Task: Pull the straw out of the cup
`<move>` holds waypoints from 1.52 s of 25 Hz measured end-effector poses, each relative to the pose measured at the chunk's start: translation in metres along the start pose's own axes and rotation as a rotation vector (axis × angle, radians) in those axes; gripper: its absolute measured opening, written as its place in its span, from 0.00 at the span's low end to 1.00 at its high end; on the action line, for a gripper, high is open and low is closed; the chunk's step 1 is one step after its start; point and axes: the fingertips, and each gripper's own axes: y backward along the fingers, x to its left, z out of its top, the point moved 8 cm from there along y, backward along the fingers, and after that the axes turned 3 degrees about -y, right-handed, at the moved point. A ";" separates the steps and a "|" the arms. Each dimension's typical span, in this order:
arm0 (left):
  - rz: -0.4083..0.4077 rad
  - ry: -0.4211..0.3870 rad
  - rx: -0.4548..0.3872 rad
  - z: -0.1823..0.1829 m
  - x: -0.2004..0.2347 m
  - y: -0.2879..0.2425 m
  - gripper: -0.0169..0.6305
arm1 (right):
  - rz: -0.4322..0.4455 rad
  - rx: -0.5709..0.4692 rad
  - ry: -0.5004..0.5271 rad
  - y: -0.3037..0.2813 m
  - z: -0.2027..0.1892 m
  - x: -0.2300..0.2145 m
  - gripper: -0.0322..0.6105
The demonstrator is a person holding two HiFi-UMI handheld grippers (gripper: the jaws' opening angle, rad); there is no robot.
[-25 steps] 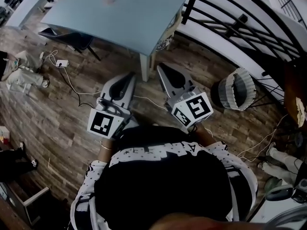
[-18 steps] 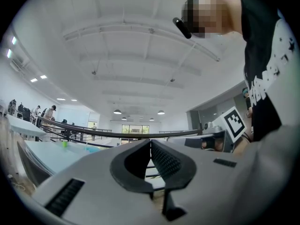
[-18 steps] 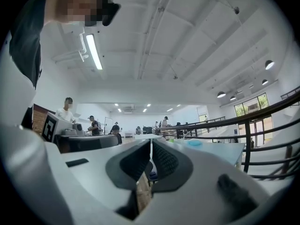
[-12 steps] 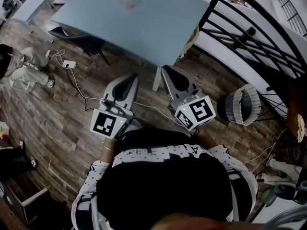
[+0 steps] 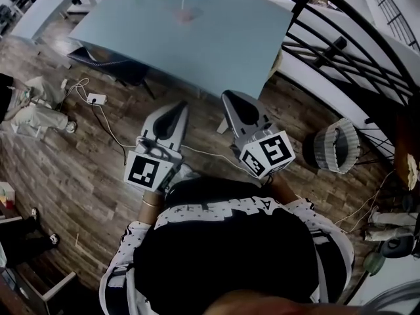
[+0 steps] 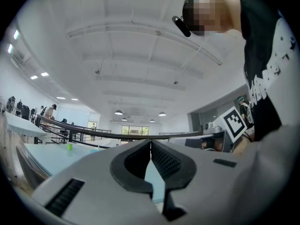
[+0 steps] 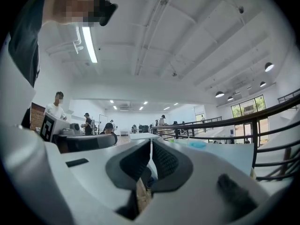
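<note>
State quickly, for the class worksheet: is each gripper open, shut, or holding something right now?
Left gripper: jaws shut, nothing between them.
Right gripper: jaws shut, nothing between them.

**Head view.** We record even, moderate light. The table [image 5: 216, 38] carries a pale sheen. The person's dark top [image 5: 223, 254] is underexposed, almost black. Shadows on the wood floor [image 5: 85, 156] are soft. Barrel distortion is strong, and the railing [image 5: 341, 44] bows at the right.

**Left gripper view.** We record a bright white ceiling. A round lamp [image 6: 118, 112] and the far windows [image 6: 135, 131] are blown out. A black circular vignette rings the frame. The left gripper [image 6: 150, 142] is soft near the lens.

**Right gripper view.** We record a tube lamp [image 7: 89, 43] glaring at upper left, with the same vignette. The right gripper [image 7: 151, 142] is blurred at its near end.
</note>
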 end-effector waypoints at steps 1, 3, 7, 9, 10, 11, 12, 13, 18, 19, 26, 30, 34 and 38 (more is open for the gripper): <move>-0.001 0.011 -0.003 -0.001 0.009 0.003 0.05 | -0.008 0.006 0.002 -0.007 0.000 0.003 0.09; 0.001 0.030 -0.007 -0.003 0.025 0.009 0.05 | -0.022 0.019 0.003 -0.021 0.000 0.010 0.09; 0.002 -0.007 0.003 -0.005 0.053 0.017 0.05 | -0.042 0.027 -0.002 -0.046 -0.002 0.018 0.09; -0.002 -0.058 0.010 -0.003 0.063 0.019 0.05 | -0.050 0.030 -0.003 -0.058 -0.004 0.019 0.09; -0.005 -0.067 0.006 -0.002 0.067 0.021 0.05 | -0.054 0.033 -0.003 -0.064 -0.004 0.020 0.09; -0.009 -0.060 0.000 -0.001 0.072 0.023 0.05 | -0.058 0.036 0.001 -0.069 -0.004 0.021 0.09; -0.015 -0.045 -0.006 -0.001 0.077 0.025 0.05 | -0.064 0.036 0.005 -0.074 -0.004 0.021 0.09; -0.018 -0.027 -0.010 -0.002 0.082 0.026 0.05 | -0.070 0.035 0.007 -0.079 -0.003 0.021 0.09; -0.013 0.004 -0.015 -0.007 0.100 0.029 0.05 | -0.078 0.037 -0.002 -0.092 -0.005 0.022 0.09; -0.015 0.009 -0.014 -0.008 0.102 0.028 0.05 | -0.081 0.041 0.000 -0.093 -0.005 0.021 0.09; -0.003 0.006 -0.004 -0.015 0.119 0.012 0.05 | -0.089 0.026 -0.005 -0.111 -0.006 0.003 0.09; 0.003 0.000 -0.004 -0.015 0.136 -0.001 0.05 | -0.085 0.007 -0.009 -0.130 -0.006 -0.011 0.09; 0.002 -0.014 0.006 -0.016 0.159 -0.023 0.05 | -0.081 -0.003 -0.020 -0.154 -0.008 -0.030 0.09; 0.001 -0.020 0.002 -0.018 0.183 -0.048 0.05 | -0.078 0.002 -0.031 -0.184 -0.007 -0.048 0.09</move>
